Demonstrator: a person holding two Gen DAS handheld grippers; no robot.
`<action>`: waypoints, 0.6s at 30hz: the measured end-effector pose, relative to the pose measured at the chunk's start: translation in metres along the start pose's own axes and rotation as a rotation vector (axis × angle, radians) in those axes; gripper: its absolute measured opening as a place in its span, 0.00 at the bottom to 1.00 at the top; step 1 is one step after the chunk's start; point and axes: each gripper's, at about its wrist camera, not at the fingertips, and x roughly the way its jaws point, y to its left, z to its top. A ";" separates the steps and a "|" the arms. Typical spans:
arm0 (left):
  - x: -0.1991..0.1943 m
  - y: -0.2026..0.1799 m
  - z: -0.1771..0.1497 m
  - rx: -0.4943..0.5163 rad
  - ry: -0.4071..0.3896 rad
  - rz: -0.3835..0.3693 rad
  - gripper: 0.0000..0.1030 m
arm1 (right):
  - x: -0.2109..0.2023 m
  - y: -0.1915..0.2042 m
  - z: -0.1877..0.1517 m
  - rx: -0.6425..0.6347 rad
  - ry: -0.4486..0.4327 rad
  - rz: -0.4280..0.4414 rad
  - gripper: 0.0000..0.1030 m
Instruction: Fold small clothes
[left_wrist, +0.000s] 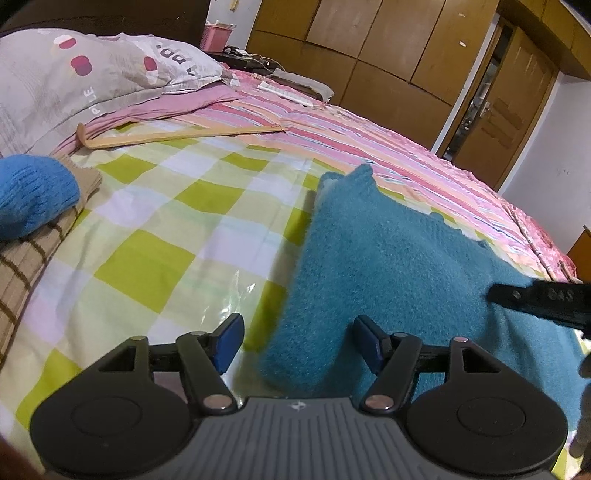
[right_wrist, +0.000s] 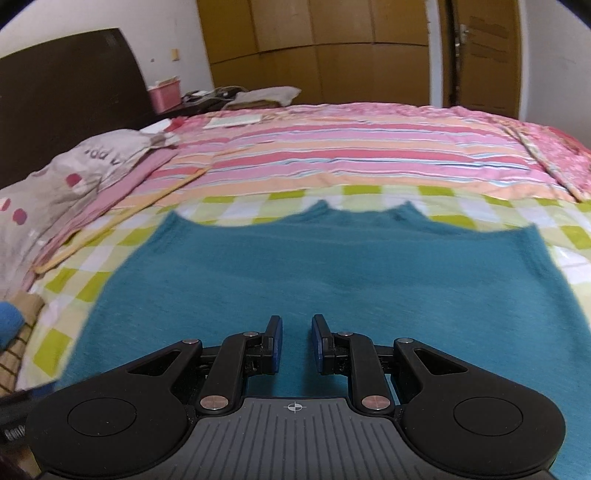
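1. The teal knitted garment (right_wrist: 295, 273) lies spread on the bed (right_wrist: 351, 162), on the green-and-white checked sheet (left_wrist: 155, 221), with its notched far edge toward the pink striped quilt (left_wrist: 369, 140).
2. It looks like a fuzzy, thick knit: soft, limp and light, likely to sag and stretch when lifted by one point, but not slippery.
3. In the left wrist view its left edge appears raised in a rolled or doubled ridge, so a fold may already be forming there; I cannot tell for certain.
4. The left gripper (left_wrist: 297, 341) has its fingers spread wide, straddling that near-left edge and holding nothing.
5. The right gripper (right_wrist: 297, 341) hovers over the near middle of the knit, its fingers parted by a narrow gap with no cloth visibly pinched.
6. Best hold, in my judgement: pinch the edge or a corner, both layers together, one gripper at each end so the fold line stays straight.
7. Nearby lie a wooden hanger (left_wrist: 177, 134), a grey pillow (left_wrist: 74, 77), and a blue knit (left_wrist: 33, 195) on a tan striped cloth (left_wrist: 26, 254).
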 end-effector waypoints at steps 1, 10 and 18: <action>0.000 0.001 0.000 -0.006 0.001 -0.002 0.69 | 0.002 0.005 0.003 -0.003 0.004 0.012 0.19; -0.002 0.005 -0.001 -0.033 0.007 -0.018 0.69 | 0.035 0.071 0.039 -0.056 0.057 0.138 0.25; -0.001 0.010 0.000 -0.042 0.013 -0.038 0.70 | 0.081 0.121 0.063 -0.073 0.138 0.119 0.43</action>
